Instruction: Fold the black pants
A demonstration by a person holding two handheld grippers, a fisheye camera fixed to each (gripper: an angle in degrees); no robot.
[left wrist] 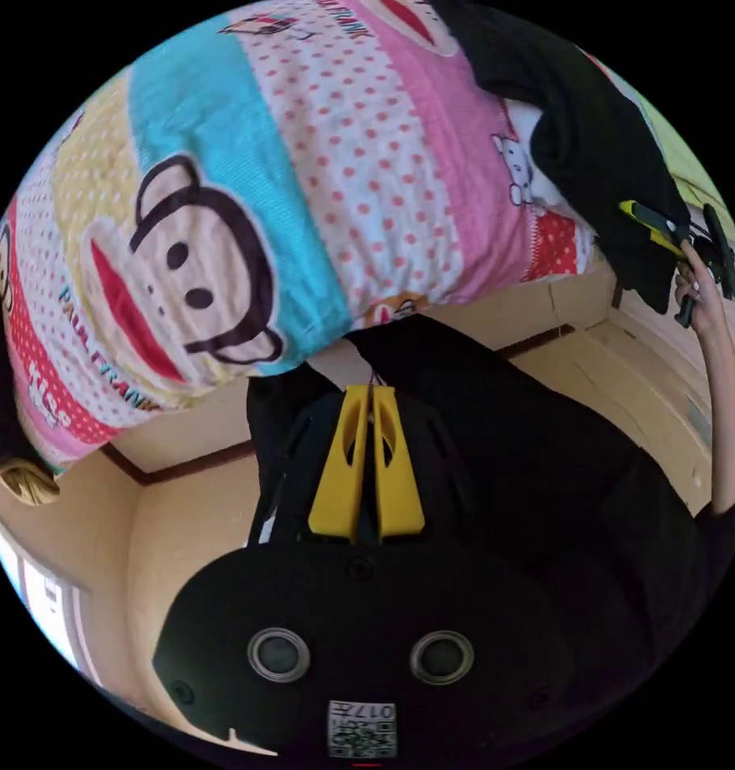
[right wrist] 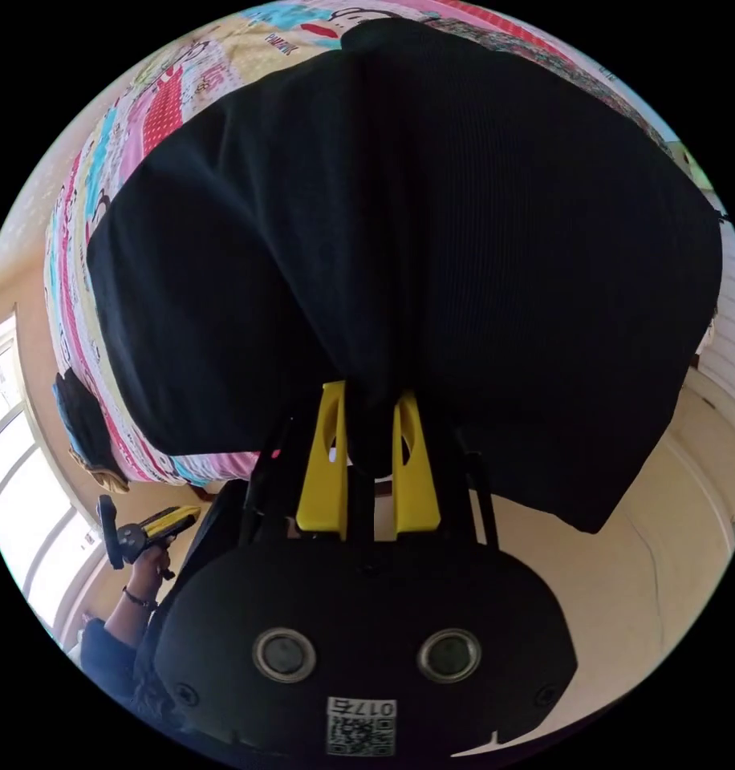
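- Left gripper view: the left tool (left wrist: 372,393) has its yellow jaws pressed together with almost no gap. Whether any cloth is caught at the tips cannot be told; dark fabric lies close behind them.
- Same view: ahead of the jaws lies a bed under a cartoon-print bedspread (left wrist: 247,184). The black pants (left wrist: 576,136) hang off its far edge, up and to the right of this tool.
- Same view: the right tool (left wrist: 652,224) appears at the pants' hanging edge, held by a hand (left wrist: 696,293).
- Right gripper view: the right tool (right wrist: 370,401) has its jaws slightly apart, a thick fold of the black pants (right wrist: 432,224) pinched between them. The cloth spreads wide just ahead of the jaws.
- Same view: the left tool (right wrist: 163,521) shows low and to the left, in a hand (right wrist: 147,565), well apart from the pants.
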